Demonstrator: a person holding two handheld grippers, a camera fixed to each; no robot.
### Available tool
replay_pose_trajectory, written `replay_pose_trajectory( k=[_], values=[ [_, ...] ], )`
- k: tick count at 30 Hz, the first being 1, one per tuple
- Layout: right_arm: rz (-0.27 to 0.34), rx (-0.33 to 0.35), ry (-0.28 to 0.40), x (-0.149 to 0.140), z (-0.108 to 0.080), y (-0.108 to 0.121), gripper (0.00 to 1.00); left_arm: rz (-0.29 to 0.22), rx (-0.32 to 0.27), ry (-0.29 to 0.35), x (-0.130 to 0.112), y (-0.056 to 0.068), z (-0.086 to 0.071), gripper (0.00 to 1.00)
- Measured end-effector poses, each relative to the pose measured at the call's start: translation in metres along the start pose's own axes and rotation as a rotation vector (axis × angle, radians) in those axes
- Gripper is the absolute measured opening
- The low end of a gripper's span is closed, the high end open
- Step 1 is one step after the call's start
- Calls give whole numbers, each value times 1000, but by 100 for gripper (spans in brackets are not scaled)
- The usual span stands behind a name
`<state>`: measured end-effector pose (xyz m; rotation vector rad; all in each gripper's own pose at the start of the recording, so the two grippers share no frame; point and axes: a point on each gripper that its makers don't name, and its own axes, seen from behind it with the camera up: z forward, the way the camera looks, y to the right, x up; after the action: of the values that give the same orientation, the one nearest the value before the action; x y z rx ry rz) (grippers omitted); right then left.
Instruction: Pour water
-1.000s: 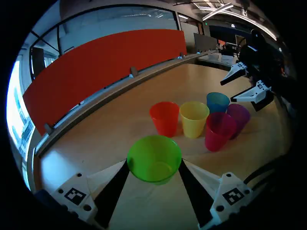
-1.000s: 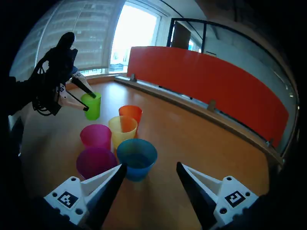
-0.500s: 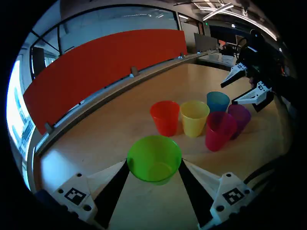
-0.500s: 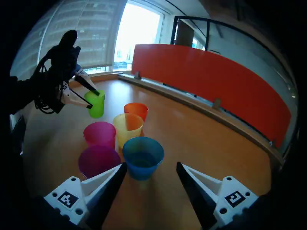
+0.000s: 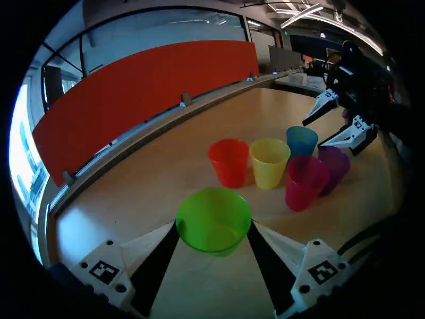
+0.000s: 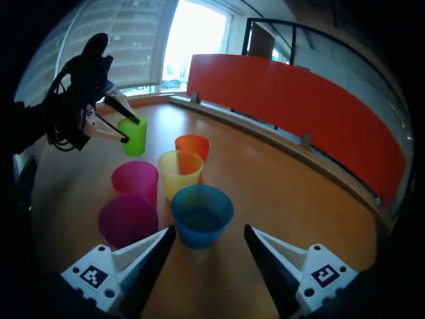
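My left gripper [image 5: 212,226] is shut on a green cup [image 5: 213,219], held upright with a finger on each side. From the right gripper view, that gripper [image 6: 127,126] and the green cup [image 6: 134,136] are at the far left of the table. My right gripper [image 6: 208,234] stands open, and a blue cup [image 6: 202,215] sits just at its fingertips, a little left of centre, untouched. The blue cup [image 5: 302,141] seems to hold some liquid. In the left gripper view the right gripper [image 5: 319,126] hovers open beside the blue cup.
Red [image 5: 229,162], yellow [image 5: 270,162], pink [image 5: 305,182] and purple [image 5: 334,166] cups stand clustered by the blue one on the wooden table [image 5: 159,181]. A long orange panel [image 5: 138,90] runs along the table's far edge. A person's dark sleeve [image 6: 32,133] is behind the left gripper.
My right gripper has moved closer to the blue cup, which now lies nearer its fingertips. The left gripper and its green cup have stayed still.
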<state>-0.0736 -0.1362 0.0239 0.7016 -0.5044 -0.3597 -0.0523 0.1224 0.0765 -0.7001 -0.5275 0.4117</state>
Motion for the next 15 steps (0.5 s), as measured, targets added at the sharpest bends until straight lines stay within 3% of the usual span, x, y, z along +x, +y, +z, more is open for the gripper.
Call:
replay_pose_trajectory(
  k=[15],
  values=[
    [28, 62, -34, -3, 18, -6, 100, -2, -1, -7, -5, -2, 0, 88]
  ],
)
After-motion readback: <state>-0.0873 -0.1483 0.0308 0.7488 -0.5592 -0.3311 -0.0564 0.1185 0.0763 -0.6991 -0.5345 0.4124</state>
